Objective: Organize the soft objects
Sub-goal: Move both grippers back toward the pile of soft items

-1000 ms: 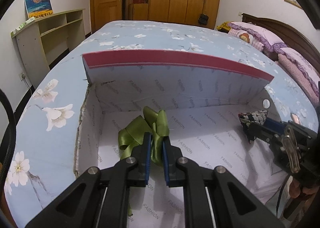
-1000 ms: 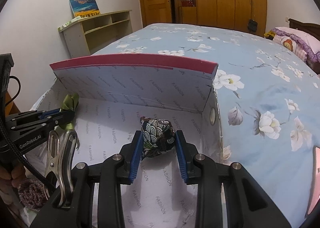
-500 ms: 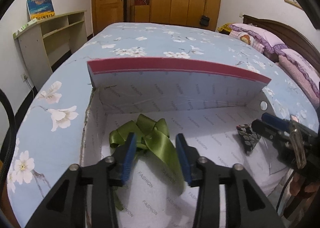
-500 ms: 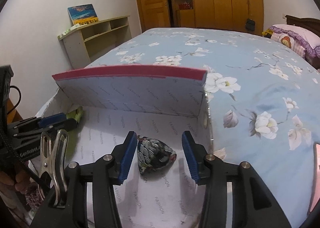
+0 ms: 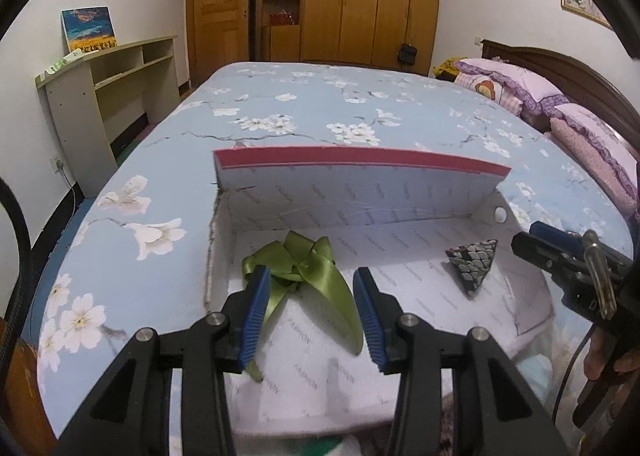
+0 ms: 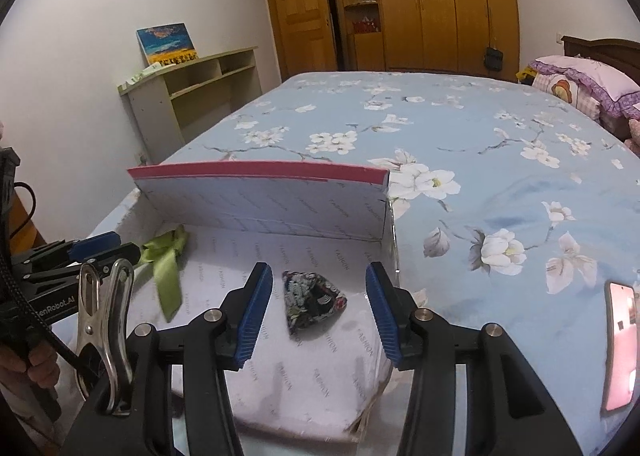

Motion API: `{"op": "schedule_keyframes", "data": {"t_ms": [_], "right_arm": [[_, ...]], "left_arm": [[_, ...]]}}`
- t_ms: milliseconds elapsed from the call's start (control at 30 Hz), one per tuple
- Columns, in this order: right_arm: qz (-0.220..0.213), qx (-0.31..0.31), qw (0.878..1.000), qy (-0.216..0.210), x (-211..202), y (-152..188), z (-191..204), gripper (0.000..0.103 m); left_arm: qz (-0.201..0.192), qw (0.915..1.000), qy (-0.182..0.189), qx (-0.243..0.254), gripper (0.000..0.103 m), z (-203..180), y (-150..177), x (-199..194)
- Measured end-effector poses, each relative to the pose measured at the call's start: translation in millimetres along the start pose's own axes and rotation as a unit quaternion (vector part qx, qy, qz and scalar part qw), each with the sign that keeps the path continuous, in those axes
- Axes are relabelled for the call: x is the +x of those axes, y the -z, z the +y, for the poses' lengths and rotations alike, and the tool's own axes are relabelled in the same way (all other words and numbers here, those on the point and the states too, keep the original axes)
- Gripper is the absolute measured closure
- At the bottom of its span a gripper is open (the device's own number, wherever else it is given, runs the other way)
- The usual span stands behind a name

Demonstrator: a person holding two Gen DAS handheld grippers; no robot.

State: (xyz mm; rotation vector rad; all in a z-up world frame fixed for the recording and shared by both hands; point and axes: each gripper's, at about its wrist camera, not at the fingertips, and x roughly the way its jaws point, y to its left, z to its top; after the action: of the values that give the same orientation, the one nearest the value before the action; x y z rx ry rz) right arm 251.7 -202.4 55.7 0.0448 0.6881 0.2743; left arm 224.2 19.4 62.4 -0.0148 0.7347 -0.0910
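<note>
While our left gripper [image 5: 310, 312] and right gripper [image 6: 318, 310] hang parted and empty, the box [image 5: 360, 200] holds the green ribbon bow [image 5: 304, 264] and patterned pouch [image 6: 310, 300].

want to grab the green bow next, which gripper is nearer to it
Left. The left gripper is open right at the bow; the right gripper is open across the box, at the patterned pouch.

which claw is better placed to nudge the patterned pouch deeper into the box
Right, probably. The right claw stands open with the patterned pouch lying directly between its fingers, untouched. The left claw sits over the green ribbon at the box's other end.
</note>
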Motion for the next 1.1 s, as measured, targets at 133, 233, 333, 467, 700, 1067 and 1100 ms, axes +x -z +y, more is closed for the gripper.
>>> {"op": "schedule_keyframes", "data": {"t_ms": [133,233,333,467,700,1067,1100], "right_arm": [[-0.009,-0.003,1.0,-0.004,-16.7,4.5,6.5,0.053],[-0.01,-0.005,1.0,-0.007,-28.1,10.3,12.2,0.053],[-0.011,-0.005,1.0,-0.009,-37.4,16.9,17.0,0.053],[-0.011,-0.004,1.0,-0.015,-49.3,25.0,24.0,0.053],[-0.004,-0.001,1.0,-0.02,-62.6,39.4,34.3,0.053],[0.004,0.015,0.999,-0.035,-71.1,55.1,43.2,0.053],[0.005,0.014,0.999,-0.037,-71.7,56.4,44.8,0.053]], "left_arm": [[-0.005,1.0,0.001,0.001,0.058,0.0,6.2,-17.3],[-0.007,1.0,0.004,-0.001,0.058,0.2,13.8,-29.6],[-0.009,0.9999,0.008,-0.004,0.057,-0.4,22.3,-41.9],[-0.009,0.9998,0.013,-0.013,0.057,1.9,33.6,-55.1],[0.001,0.9994,0.021,-0.03,0.057,6.1,52.0,-65.6],[0.022,0.9984,0.022,-0.048,0.057,15.4,74.7,-69.8],[0.024,0.9982,0.024,-0.049,0.057,16.1,76.6,-69.8]]}}
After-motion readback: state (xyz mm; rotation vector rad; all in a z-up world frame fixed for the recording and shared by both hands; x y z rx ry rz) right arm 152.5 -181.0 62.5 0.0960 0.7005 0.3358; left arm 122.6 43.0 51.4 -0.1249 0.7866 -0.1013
